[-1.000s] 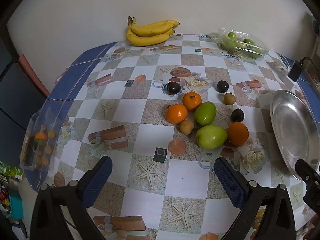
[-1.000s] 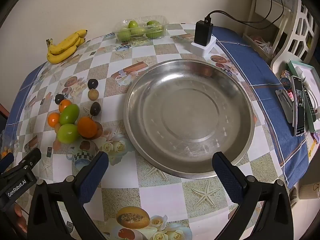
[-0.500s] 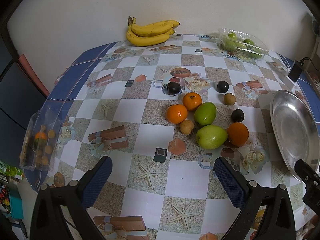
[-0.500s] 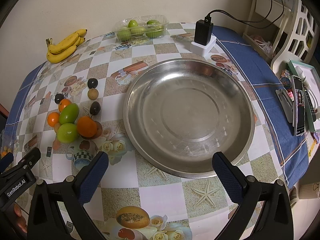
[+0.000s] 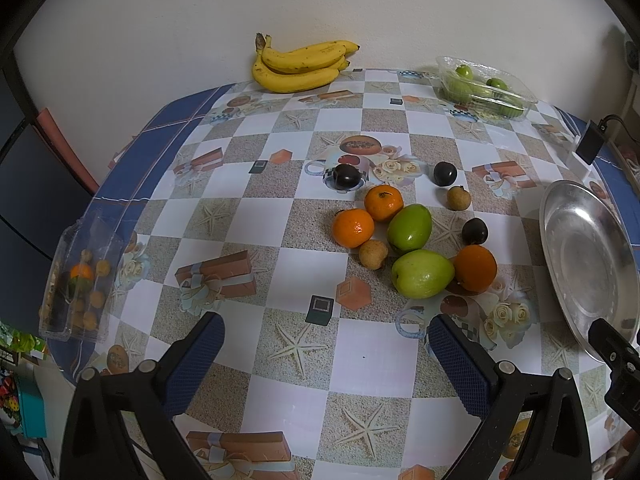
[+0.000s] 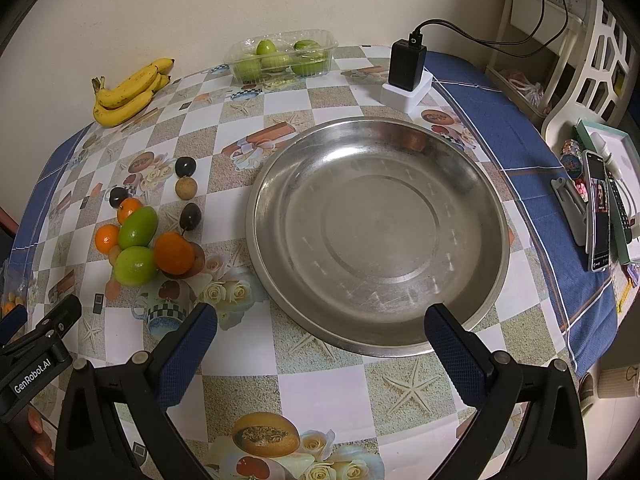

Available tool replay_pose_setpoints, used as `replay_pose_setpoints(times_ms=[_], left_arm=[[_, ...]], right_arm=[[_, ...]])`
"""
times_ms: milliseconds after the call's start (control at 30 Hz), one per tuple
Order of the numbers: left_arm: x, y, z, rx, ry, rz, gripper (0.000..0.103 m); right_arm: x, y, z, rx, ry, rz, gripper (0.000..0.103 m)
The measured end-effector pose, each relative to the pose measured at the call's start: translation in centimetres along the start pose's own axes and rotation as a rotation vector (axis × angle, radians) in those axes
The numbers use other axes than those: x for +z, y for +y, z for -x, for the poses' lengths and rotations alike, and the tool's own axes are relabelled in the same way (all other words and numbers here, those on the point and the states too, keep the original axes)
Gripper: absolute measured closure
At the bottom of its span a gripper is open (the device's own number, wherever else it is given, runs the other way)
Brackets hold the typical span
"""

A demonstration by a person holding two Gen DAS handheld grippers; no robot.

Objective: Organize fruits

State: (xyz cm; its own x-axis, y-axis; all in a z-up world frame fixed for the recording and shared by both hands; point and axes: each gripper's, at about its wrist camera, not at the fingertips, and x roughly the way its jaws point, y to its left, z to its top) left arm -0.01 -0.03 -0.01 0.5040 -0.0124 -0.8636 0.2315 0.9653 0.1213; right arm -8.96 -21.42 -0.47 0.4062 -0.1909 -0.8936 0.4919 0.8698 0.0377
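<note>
Nothing shifted since before, both tools [image 5: 324, 354] [image 6: 320, 336] spread empty, fruit pile [image 5: 412, 240] beside steel tray [image 6: 376, 236]

yellow bananas [image 5: 300, 66], silver tray [image 6: 376, 236], chequered tablecloth [image 5: 304, 392], blue-padded gripper [image 5: 326, 354]

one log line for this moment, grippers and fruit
left hand-held gripper: open, empty | right hand-held gripper: open, empty | loose fruit: on tablecloth | steel plate: no fruit in it
</note>
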Motion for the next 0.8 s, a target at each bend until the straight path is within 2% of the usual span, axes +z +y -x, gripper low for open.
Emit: replay_pose_setpoints(times_ms=[800], left_arm=[[0.21,-0.10,0.35,-0.015,-0.002,0.006,0.000]], right_arm=[[0.06,0.01,-0.01,0.000,0.002,0.000,0.000]])
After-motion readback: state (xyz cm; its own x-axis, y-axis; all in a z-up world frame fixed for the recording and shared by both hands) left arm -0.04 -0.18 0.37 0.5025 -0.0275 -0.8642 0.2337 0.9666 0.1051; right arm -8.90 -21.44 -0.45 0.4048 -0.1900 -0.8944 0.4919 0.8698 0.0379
